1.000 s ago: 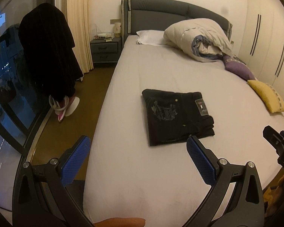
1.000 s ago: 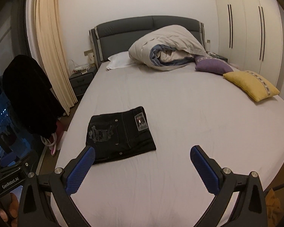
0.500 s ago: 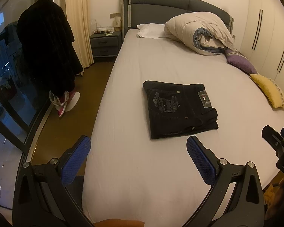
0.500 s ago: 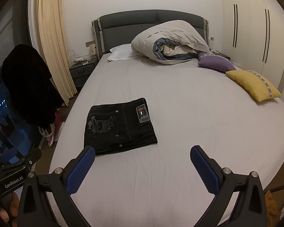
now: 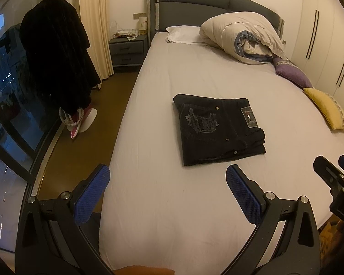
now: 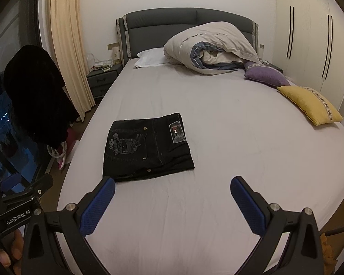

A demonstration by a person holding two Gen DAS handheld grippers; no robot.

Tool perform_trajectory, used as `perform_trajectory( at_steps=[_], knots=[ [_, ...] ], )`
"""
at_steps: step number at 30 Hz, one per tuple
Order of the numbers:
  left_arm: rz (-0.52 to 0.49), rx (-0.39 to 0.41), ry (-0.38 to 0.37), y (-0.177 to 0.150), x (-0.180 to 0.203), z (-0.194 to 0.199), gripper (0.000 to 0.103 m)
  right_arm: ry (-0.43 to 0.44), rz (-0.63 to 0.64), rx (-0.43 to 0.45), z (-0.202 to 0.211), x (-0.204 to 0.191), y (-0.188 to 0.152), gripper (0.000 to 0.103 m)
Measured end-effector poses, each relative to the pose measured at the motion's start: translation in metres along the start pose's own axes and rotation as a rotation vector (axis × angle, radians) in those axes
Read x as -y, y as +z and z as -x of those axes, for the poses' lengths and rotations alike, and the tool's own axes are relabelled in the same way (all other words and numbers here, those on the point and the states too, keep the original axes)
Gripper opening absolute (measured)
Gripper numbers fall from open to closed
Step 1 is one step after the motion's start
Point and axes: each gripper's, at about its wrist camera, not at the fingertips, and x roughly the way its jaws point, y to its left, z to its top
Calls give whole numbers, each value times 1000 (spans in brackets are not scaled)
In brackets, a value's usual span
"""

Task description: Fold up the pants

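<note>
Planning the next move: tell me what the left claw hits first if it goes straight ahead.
Probably the folded black pants, lying ahead between the open left claw fingers' line; depending on its downward tilt, bare bed sheet may come first.

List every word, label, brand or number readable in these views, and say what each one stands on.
"GenRobot.AI": white lettering on the black body of the left gripper, seen in the right wrist view.
Patch at the waistband of the folded black pants: a small red and white mark, lettering too small to read.
Pale emblem on the pants: ornate letters, too blurred to read.
Right gripper: no text visible.
</note>
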Motion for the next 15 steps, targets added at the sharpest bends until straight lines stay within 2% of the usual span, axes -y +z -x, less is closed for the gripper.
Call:
perform_trajectory(
  at_steps=[15],
  knots=[
    [2,-18,1,-5,1,-8,103,1,15,-34,-8,-7,-5,103]
  ],
)
